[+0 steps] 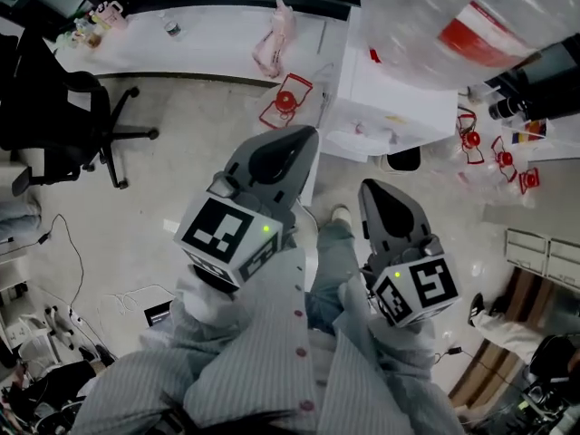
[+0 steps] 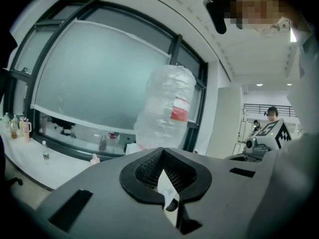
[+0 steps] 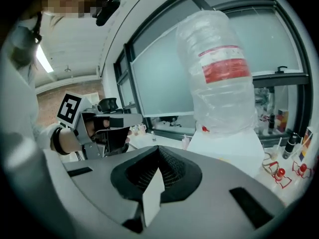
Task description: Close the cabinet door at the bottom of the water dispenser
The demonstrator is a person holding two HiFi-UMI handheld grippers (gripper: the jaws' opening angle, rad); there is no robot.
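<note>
- Head view: The water dispenser (image 1: 390, 98) is white and stands in front of the person, at the upper right.
- A big clear water bottle (image 1: 435, 16) with a red label sits on top of it.
- The left tool (image 1: 297, 141) is held out over the floor, just left of the dispenser. Its two jaws are pressed together with nothing in them.
- The right tool (image 1: 373, 193) is beside it, lower down and near the dispenser's front. Its jaws are together too, with nothing in them.
- A thin white strip (image 1: 312, 198) runs from the dispenser's left front corner toward the person, between the two tools. It looks like the cabinet door seen from its top edge and standing open, but I cannot be sure.
- A white shoe (image 1: 340, 214) and a blue trouser leg (image 1: 328, 270) show between the tools.
- A black chair (image 1: 54, 107) stands far left, by a long white desk (image 1: 208, 34) under the window.
- Red wire things (image 1: 288, 98) lie on the floor past the left tool.
- Left gripper view: The left tool (image 2: 163, 156) has its jaws together and holds nothing.
- The water bottle (image 2: 167, 108) rises right behind the jaws, in front of a big window (image 2: 94, 73).
- The right tool (image 2: 273, 133) shows at the right edge.
- Right gripper view: The right tool (image 3: 158, 153) has its jaws together and holds nothing.
- The water bottle (image 3: 219, 73) stands on the white water dispenser (image 3: 227, 143), ahead and to the right.
- The left tool (image 3: 112, 121) shows at the left, held in a hand.
</note>
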